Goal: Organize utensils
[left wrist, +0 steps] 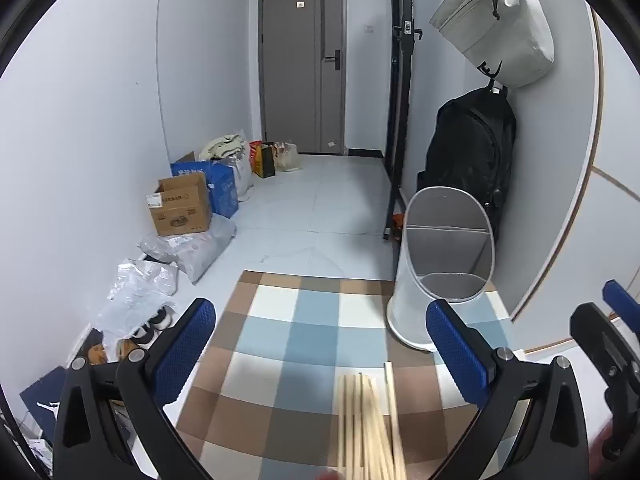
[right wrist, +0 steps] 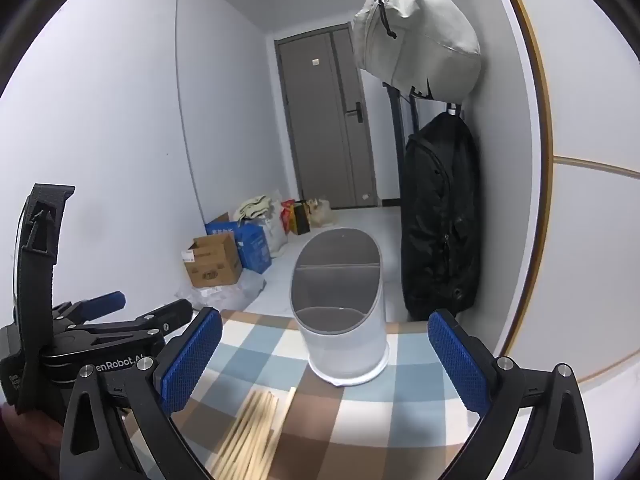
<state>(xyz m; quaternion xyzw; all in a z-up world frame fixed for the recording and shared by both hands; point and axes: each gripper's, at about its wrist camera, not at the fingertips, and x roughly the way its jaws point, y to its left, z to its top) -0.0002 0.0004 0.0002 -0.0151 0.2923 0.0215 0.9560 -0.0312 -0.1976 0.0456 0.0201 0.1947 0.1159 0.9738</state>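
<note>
Chopsticks [left wrist: 368,428]: loose bundle on checked cloth [left wrist: 280,340], near white holder [left wrist: 440,264].
Left tool [left wrist: 320,356]: spread wide, empty.
Right tool [right wrist: 325,358]: spread wide, empty.
Risk: sticks could scatter or roll if pinched off-centre; tall holder might tip.

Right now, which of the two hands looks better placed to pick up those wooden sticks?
Probably the left. The sticks lie between the open jaws of the left gripper, straight ahead. For the right gripper, also open, they sit off toward its left finger; the white holder is straight ahead.
</note>
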